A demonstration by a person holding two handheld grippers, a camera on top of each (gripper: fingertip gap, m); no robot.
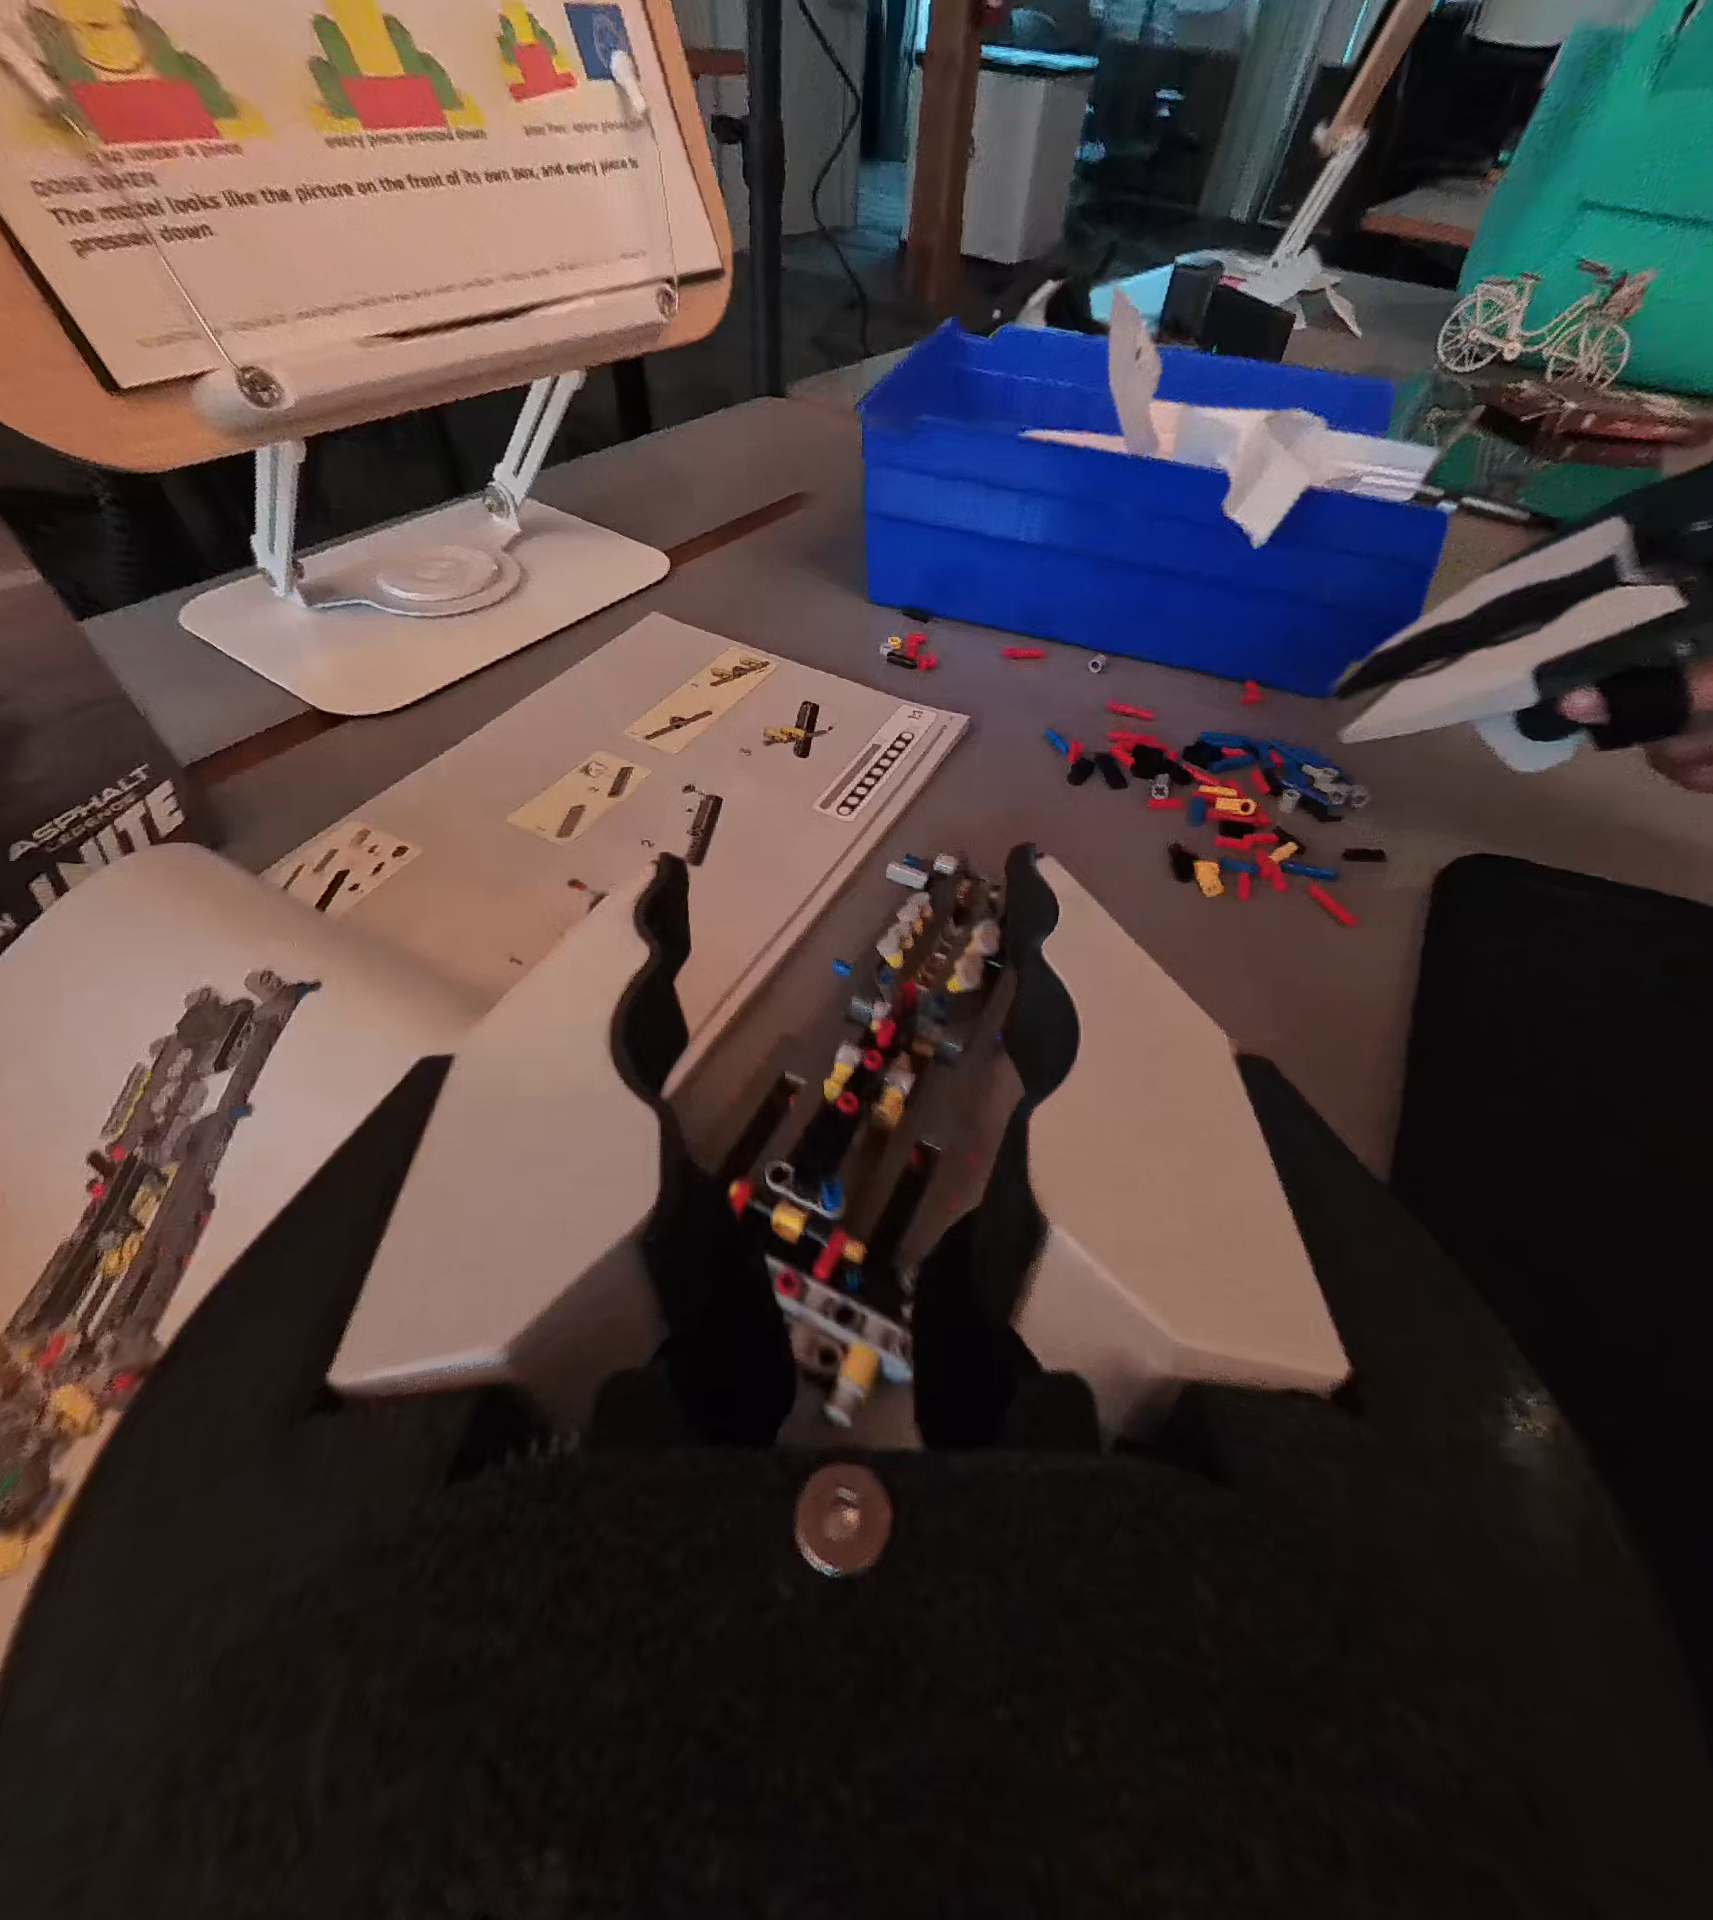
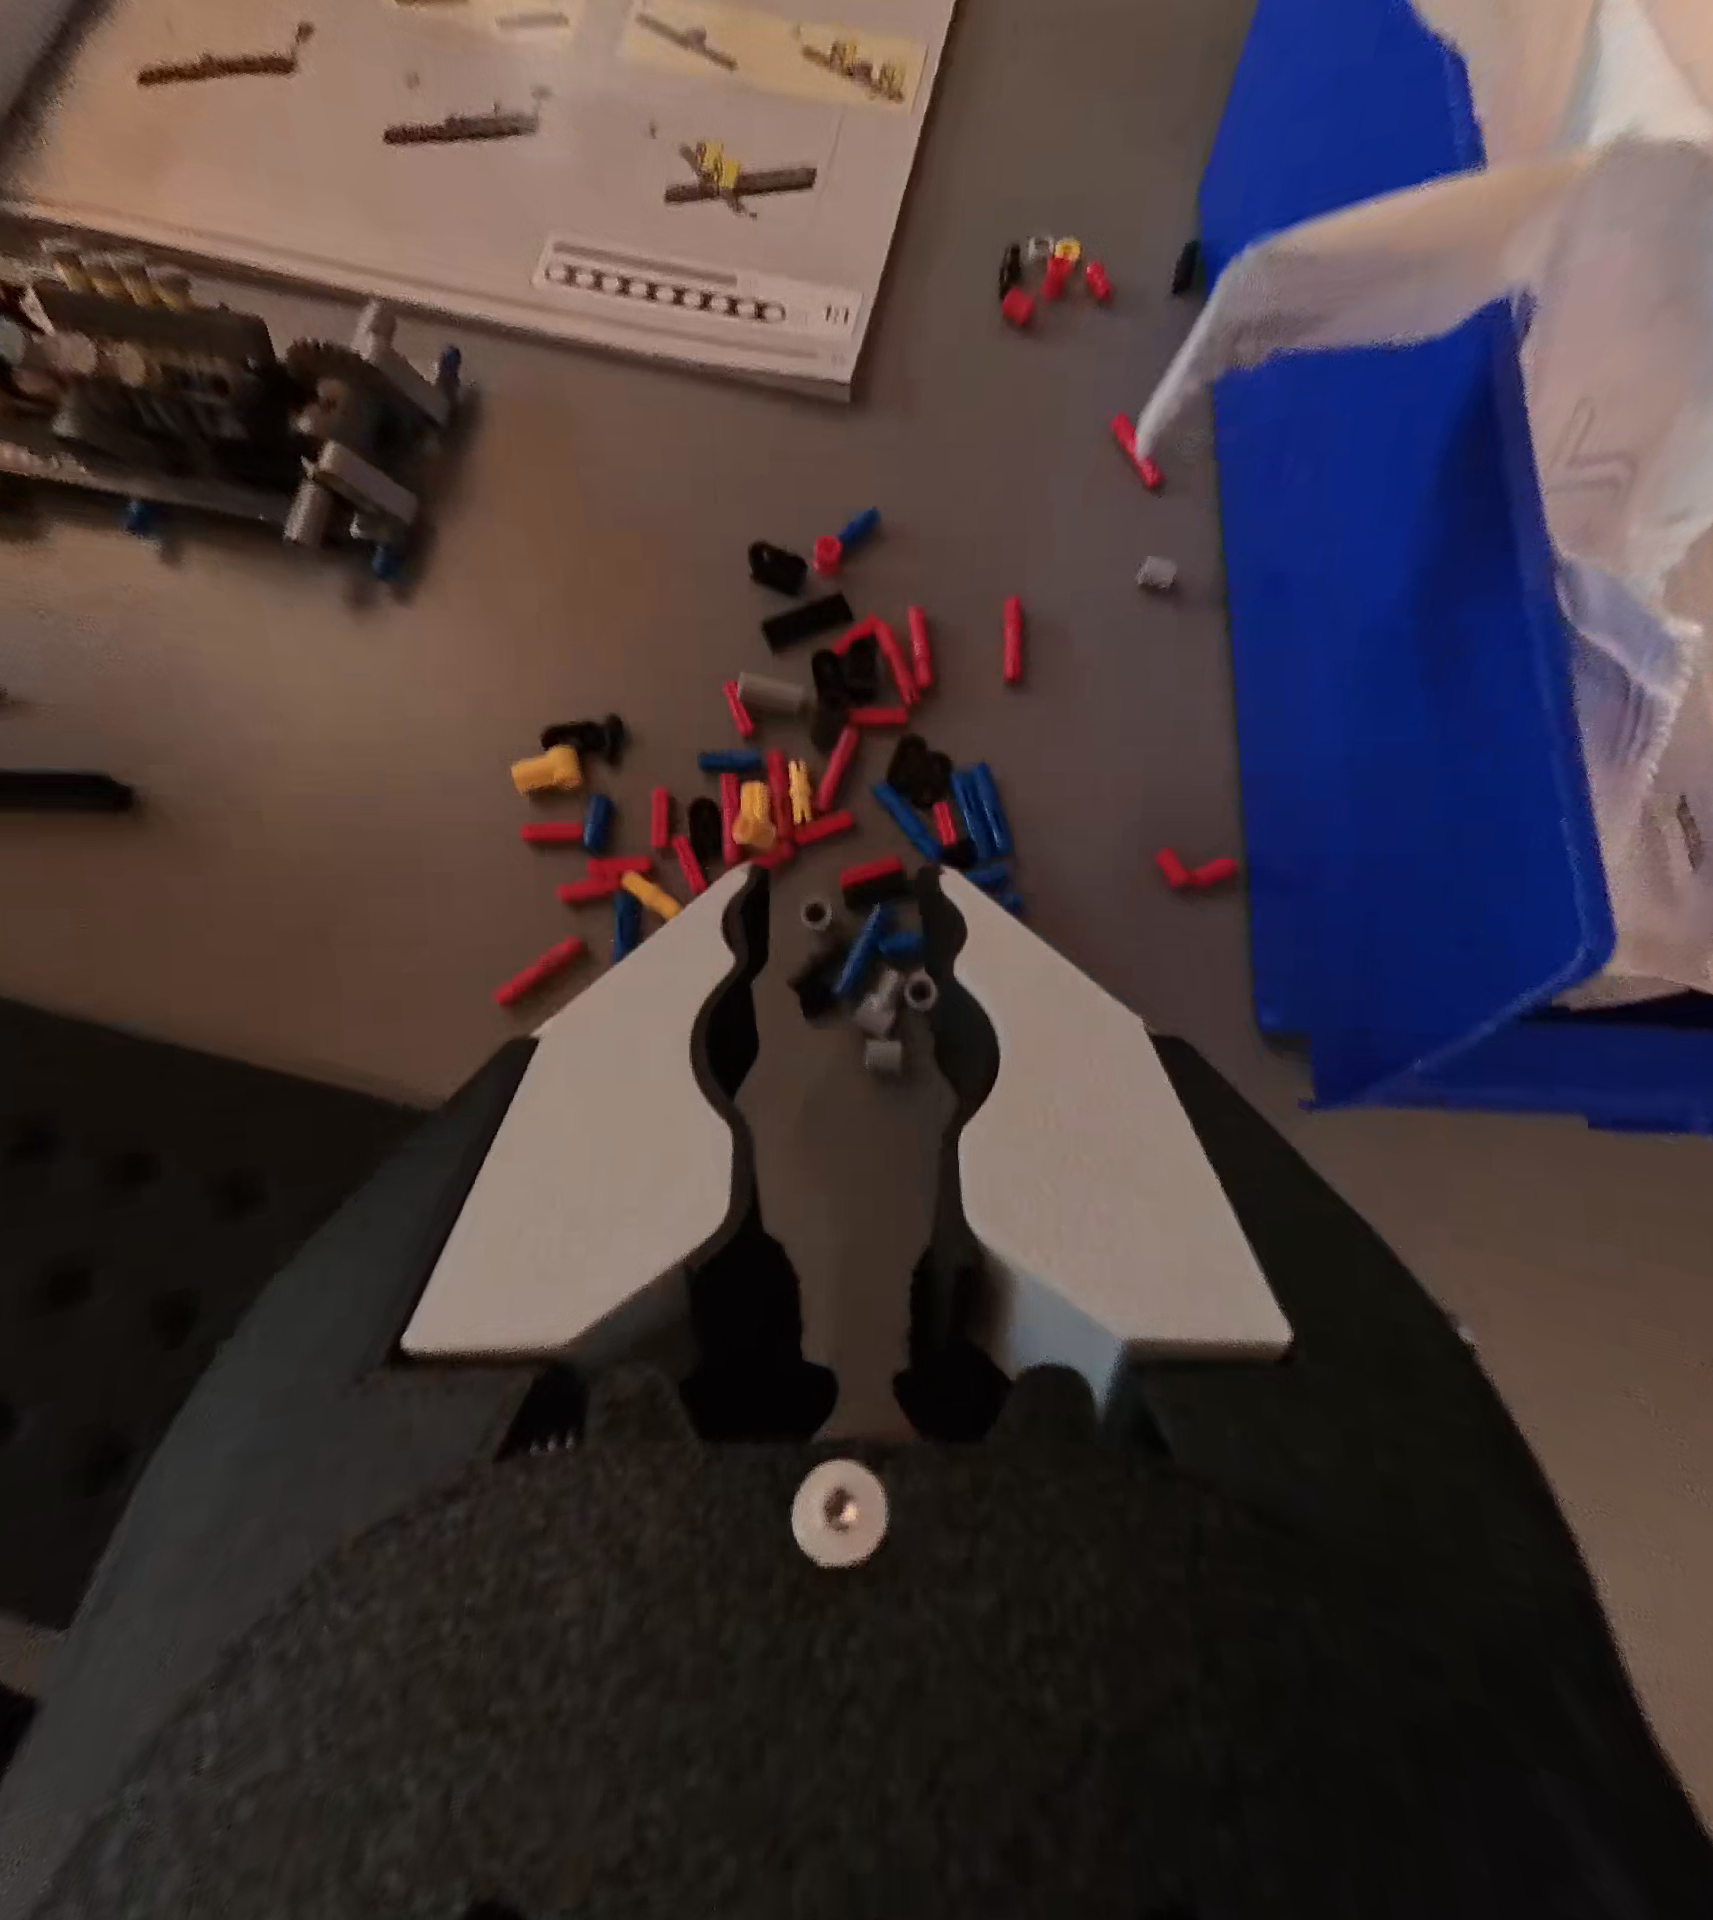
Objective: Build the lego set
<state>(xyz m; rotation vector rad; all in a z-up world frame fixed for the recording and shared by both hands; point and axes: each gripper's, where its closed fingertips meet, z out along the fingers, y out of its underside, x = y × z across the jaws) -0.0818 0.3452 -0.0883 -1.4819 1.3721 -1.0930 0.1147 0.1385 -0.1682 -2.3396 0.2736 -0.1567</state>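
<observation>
A long, partly built lego model [image 1: 883, 1091] in black, grey, yellow and red lies lengthwise between my left gripper's [image 1: 844, 862] fingers, whose pads press on its near end. The model's far end also shows in the right wrist view [image 2: 208, 416], low over the grey table. My right gripper [image 2: 844, 883] is open and empty, hovering over a pile of small red, blue, black and yellow pins [image 2: 790, 769]. A few grey and blue pieces show between its fingers. The right gripper [image 1: 1351, 712] and the pile [image 1: 1236, 800] also show in the left wrist view.
The open instruction booklet [image 1: 519, 831] lies left of the model. A blue bin [image 1: 1143, 561] with plastic bags stands behind the pile. A document stand [image 1: 416, 592] is at the back left. A black mat [image 1: 1600, 1091] lies at the near right.
</observation>
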